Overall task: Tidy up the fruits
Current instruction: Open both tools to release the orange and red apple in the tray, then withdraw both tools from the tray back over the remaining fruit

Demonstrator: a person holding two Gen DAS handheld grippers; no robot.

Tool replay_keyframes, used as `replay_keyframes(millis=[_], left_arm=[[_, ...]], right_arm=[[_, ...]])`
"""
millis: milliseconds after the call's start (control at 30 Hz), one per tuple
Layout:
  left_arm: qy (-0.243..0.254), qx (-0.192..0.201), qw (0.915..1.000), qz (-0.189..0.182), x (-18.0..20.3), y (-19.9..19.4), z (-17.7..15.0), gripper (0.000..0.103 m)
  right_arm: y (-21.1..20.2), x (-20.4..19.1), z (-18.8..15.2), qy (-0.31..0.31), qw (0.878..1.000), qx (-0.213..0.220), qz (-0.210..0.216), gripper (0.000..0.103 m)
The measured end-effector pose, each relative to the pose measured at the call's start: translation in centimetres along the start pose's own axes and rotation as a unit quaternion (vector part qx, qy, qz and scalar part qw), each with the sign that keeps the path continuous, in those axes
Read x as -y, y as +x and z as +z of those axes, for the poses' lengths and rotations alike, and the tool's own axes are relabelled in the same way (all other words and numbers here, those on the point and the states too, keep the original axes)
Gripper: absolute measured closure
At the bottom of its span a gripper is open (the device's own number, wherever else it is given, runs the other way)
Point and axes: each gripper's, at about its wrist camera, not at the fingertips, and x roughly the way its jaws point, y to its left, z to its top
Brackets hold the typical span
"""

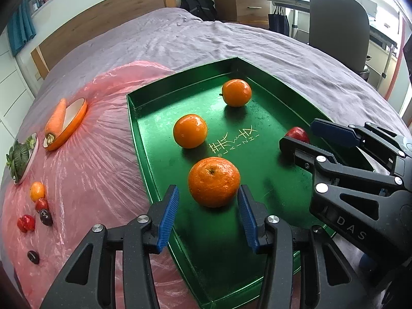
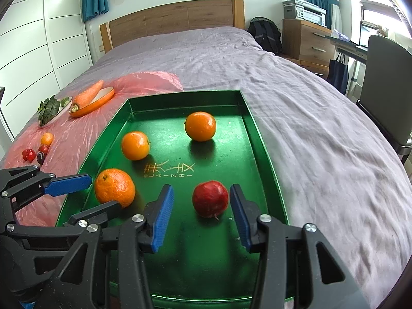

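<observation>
Your left gripper (image 1: 208, 213) stands partly open over the near end of the green tray (image 1: 144, 113). Its blue pads (image 1: 168, 216) flank the nearest orange (image 1: 213, 181), one on each side, with a thin gap showing at both; the right wrist view shows the same, so the pads frame that orange without pressing it, and it sits on the tray floor.

Your right gripper (image 2: 200, 216) is open wider. The red apple (image 2: 209, 202) lies between its pads (image 2: 162, 216) on the tray floor, clear green showing on either side, so nothing is gripped. The apple sits toward the tray's right wall at the near end, just right of the nearest orange.

Relative to the tray:
- Two more oranges rest inside it, one near the middle by the left wall (image 1: 190, 130) and one toward the far end (image 1: 236, 92).
- The gold lettering (image 1: 231, 140) on the tray floor lies between the oranges and the apple.
- Left of the tray, on the pink plastic sheet (image 1: 103, 154), a carrot (image 1: 55, 121) leans on an orange dish (image 1: 74, 122), with leafy greens (image 1: 18, 158) on a plate beyond it.
- Further left and nearer you, a small orange fruit (image 1: 37, 191) and several small red and dark fruits (image 1: 41, 211) lie loose on the sheet.

Tray and sheet both rest on the bed's grey cover (image 1: 180, 41).
</observation>
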Motion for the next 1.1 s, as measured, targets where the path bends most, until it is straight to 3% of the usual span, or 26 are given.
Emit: replay_keyframes(millis=[67, 733, 1100], left_arm=[[-0.003, 0.002, 1.0000, 0.001, -0.2, -0.5, 0.0, 0.060], [-0.022, 0.023, 0.9994, 0.012, -0.3, -6.6, -1.2, 0.058], [-0.046, 0.024, 0.9982, 0.030, -1.9, -10.3, -3.7, 0.053]], right_arm=[[-0.2, -0.1, 0.2, 0.001, 1.000, 0.004, -0.004, 0.011], [-5.4, 0.2, -0.3, 0.013, 0.999, -0.008, -0.039, 0.006], [-9.8, -1.7, -1.1, -0.018, 0.999, -0.010, -0.048, 0.000]])
